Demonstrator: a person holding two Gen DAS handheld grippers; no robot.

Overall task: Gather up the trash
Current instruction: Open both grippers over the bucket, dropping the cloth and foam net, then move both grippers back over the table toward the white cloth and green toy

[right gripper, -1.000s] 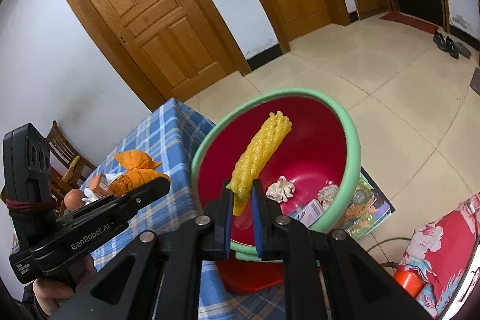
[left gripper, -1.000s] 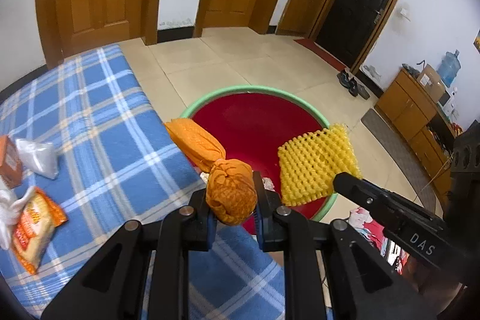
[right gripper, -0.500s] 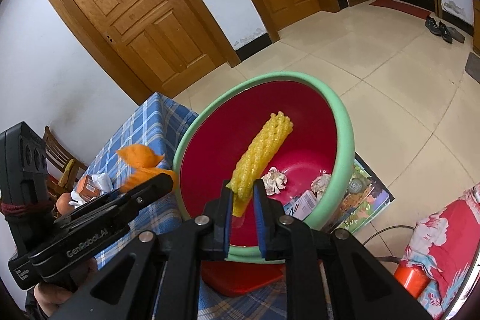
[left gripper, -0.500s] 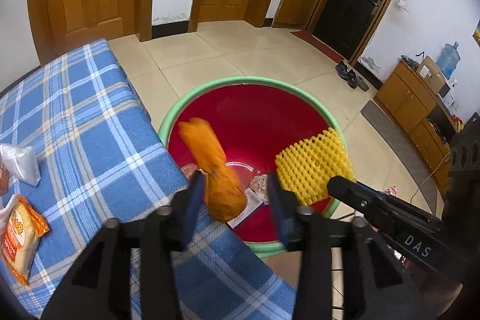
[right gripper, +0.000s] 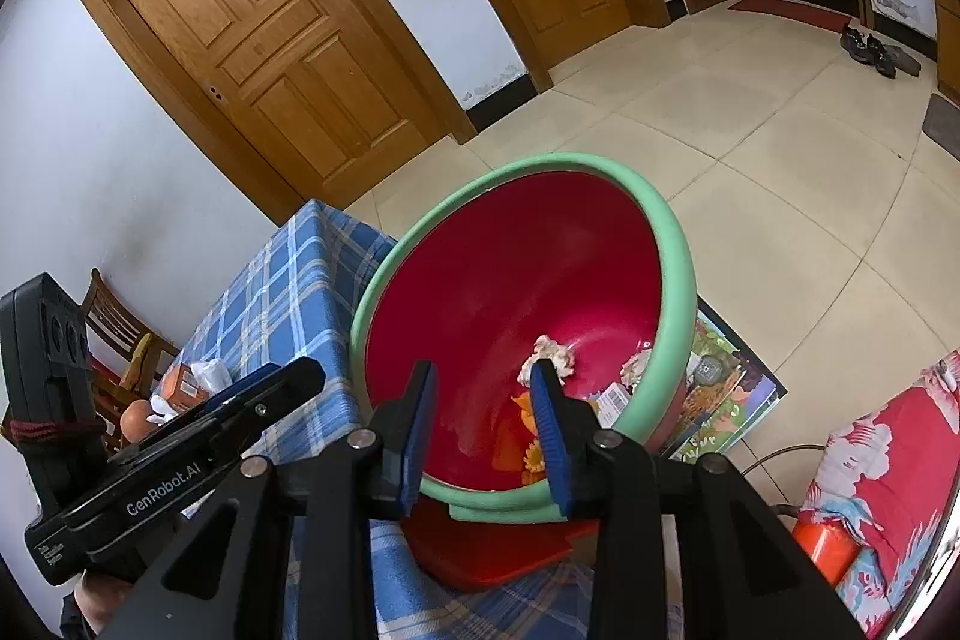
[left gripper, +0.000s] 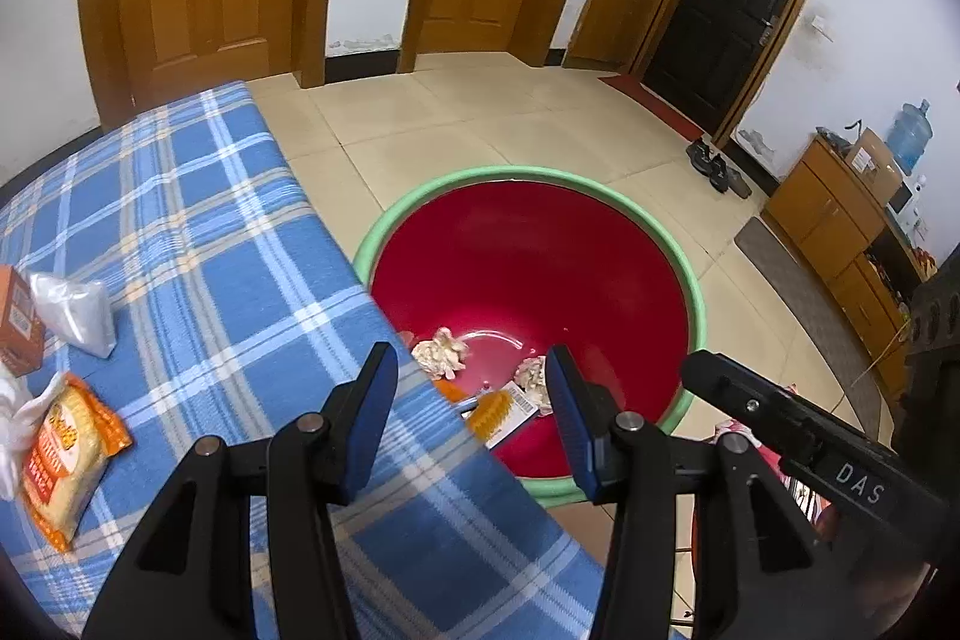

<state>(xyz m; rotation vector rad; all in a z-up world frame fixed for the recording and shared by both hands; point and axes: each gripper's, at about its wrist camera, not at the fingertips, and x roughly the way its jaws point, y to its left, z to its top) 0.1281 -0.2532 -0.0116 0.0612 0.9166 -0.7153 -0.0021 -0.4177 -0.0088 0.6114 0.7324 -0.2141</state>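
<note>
A red basin with a green rim stands beside the blue plaid table. Two crumpled paper wads, a barcoded card and an orange bag lie on its bottom. My left gripper hangs over the table edge and the basin, open and empty. My right gripper points into the basin; its jaws are opening with nothing between them. Orange trash shows between its fingers on the basin floor. The yellow foam net is not clearly in view.
On the table lie an orange snack packet, a white bag and a brown box. The basin rests on a red stool. Magazines lie on the floor, and a wooden chair stands behind the table.
The left gripper opened and the orange bag fell into the basin. The right jaws parted and the yellow foam net left them.
</note>
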